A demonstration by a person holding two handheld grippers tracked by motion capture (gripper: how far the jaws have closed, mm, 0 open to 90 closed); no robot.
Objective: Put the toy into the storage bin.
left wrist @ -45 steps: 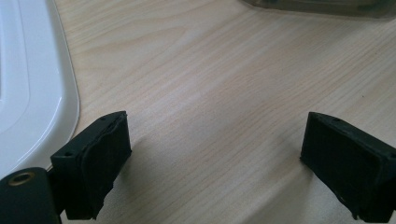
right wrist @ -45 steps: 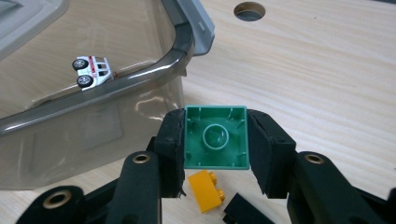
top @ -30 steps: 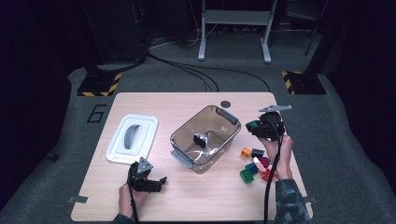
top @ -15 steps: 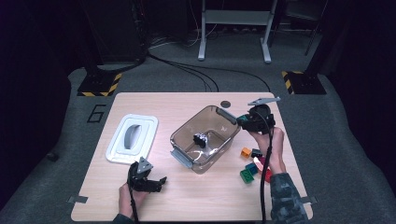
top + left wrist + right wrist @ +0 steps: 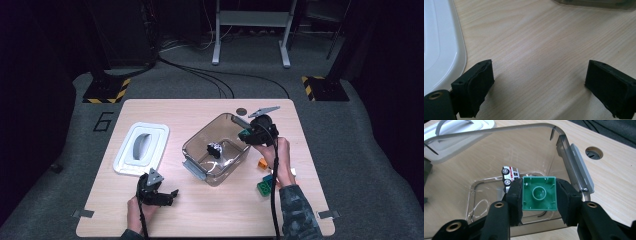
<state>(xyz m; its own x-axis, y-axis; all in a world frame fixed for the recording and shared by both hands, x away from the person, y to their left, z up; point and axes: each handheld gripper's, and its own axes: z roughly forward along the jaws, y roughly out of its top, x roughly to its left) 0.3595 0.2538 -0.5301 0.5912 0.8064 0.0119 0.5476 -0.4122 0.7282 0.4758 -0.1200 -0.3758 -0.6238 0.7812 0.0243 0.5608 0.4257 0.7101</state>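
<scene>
My right gripper [image 5: 539, 197] pinches a green block [image 5: 539, 193] by its two sides, hollow underside facing the camera, above the right rim of the clear plastic tub [image 5: 200, 142], where a toy car [image 5: 509, 175] lies. My left gripper [image 5: 539, 87] rests spread wide over the near table [image 5: 215, 215], beside the white lid [image 5: 122, 162].

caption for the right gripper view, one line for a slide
Right gripper clamps a green brick over the clear bin, where a white toy car lies.
</scene>
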